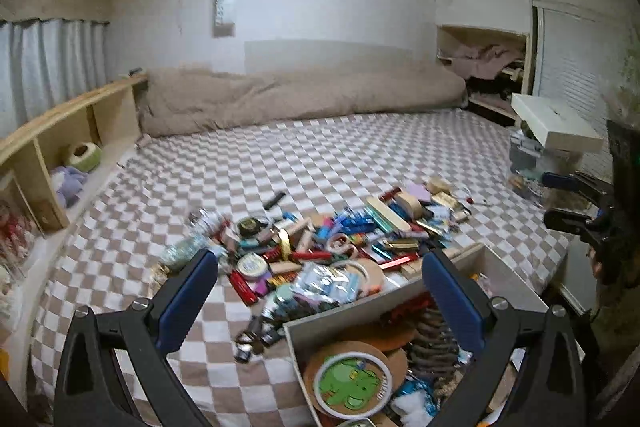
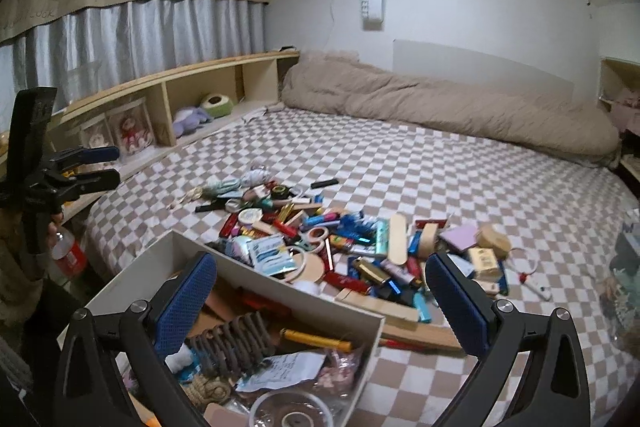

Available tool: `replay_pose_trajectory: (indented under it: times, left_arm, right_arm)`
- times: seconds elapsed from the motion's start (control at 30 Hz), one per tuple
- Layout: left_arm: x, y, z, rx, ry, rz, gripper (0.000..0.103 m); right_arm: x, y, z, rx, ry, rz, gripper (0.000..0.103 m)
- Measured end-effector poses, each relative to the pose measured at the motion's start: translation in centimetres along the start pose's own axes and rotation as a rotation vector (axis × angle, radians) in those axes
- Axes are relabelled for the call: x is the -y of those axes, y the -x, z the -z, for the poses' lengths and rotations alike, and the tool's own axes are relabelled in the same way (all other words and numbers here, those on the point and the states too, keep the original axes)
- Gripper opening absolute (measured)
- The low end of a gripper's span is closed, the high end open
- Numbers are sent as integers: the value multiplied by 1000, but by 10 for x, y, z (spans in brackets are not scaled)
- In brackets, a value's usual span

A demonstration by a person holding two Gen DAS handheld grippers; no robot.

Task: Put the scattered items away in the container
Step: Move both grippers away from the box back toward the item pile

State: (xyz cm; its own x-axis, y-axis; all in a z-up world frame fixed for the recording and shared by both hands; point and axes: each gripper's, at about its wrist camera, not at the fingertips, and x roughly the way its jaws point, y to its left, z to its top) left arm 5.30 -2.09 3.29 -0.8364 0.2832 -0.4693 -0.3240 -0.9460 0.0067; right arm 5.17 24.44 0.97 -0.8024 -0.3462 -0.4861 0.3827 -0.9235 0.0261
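A heap of scattered small items point(image 1: 332, 247) point(image 2: 340, 247) lies on the checkered bed: lighters, tape rolls, packets, wooden sticks. A white open box point(image 1: 360, 303) point(image 2: 280, 283) sits at the bed's near edge, partly filled with a coil, coasters and packets. My left gripper point(image 1: 320, 295) is open and empty, hovering above the box's left rim. My right gripper point(image 2: 320, 307) is open and empty above the box's far right corner. Each gripper also shows in the other's view, the right point(image 1: 576, 199) and the left point(image 2: 108, 167), both held up at the bed's side.
A rolled beige duvet point(image 1: 304, 95) point(image 2: 440, 103) lies along the far wall. A wooden shelf point(image 1: 72, 131) point(image 2: 180, 87) with plush toys runs along the left. A white box on clutter point(image 1: 556, 127) stands at the right. A red-labelled bottle point(image 2: 68, 255) stands by the bed.
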Motion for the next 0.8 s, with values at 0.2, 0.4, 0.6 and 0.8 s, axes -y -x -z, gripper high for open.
replay_pose_trajectory:
  times: [0.2, 0.4, 0.6, 0.8]
  left_arm:
    - [-18, 10, -14, 58, 23, -47, 103]
    - [-39, 7, -20, 53, 62, -144, 103]
    - [-72, -16, -8, 5, 93, -196, 103]
    - [-108, -47, 13, -46, 153, -184, 103]
  right_arm:
    - [16, 10, -10, 41, -20, 46, 103]
    - [34, 12, -19, 74, -25, 95, 103]
    - [63, -1, -17, 79, -77, 137, 103]
    - [96, -23, -4, 45, -154, 195, 103]
